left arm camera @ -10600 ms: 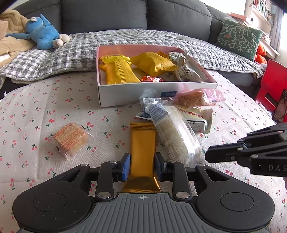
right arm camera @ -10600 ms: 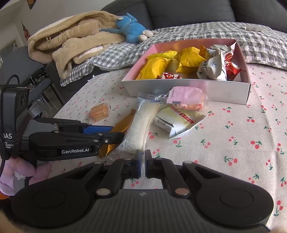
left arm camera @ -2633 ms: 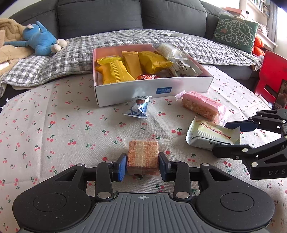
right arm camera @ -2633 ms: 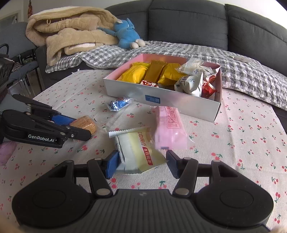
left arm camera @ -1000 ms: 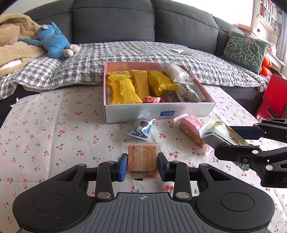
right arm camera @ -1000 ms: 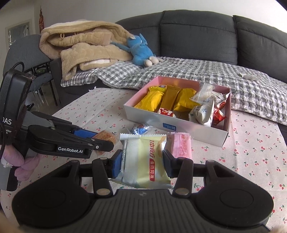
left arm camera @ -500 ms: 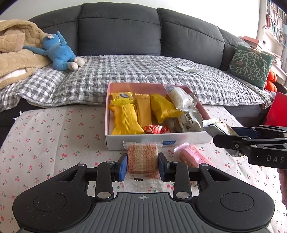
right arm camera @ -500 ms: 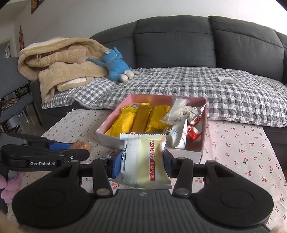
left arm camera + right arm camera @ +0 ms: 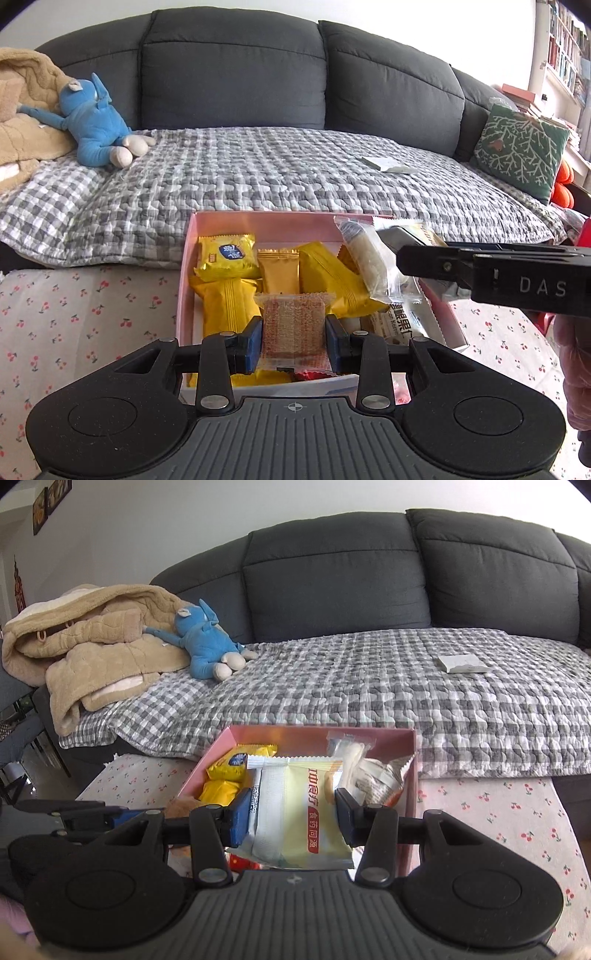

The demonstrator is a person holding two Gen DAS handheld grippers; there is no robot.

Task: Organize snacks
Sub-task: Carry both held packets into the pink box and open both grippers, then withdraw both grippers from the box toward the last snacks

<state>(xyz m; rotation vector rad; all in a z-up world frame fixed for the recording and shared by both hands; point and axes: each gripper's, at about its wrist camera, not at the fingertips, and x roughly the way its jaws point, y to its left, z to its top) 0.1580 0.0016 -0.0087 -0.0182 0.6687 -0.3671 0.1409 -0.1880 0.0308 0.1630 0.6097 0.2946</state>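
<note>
My left gripper [image 9: 293, 334] is shut on a clear-wrapped brown wafer square [image 9: 293, 323], held over the near part of the pink-lined box [image 9: 266, 221]. Inside the box lie yellow packets [image 9: 225, 254], a gold bar [image 9: 277, 269] and a clear rice-cake pack [image 9: 364, 254]. My right gripper [image 9: 293, 812] is shut on a pale green-and-white packet with red print [image 9: 299, 812], held over the box [image 9: 314, 738] too. In the left wrist view the right gripper's dark finger [image 9: 443, 264] reaches across the box's right side. In the right wrist view the left gripper [image 9: 88, 818] shows at the lower left.
The box stands at the far edge of a table with a cherry-print cloth [image 9: 74, 314]. Behind it is a dark sofa with a checked quilt [image 9: 295, 173], a blue plush toy [image 9: 96, 125], a beige blanket [image 9: 92, 638] and a green cushion [image 9: 521, 147]. A gloved hand [image 9: 576, 362] shows at right.
Both grippers have carried their snacks forward and slightly up from above the cloth to over the box. The loose packets on the cloth have dropped out of sight.
</note>
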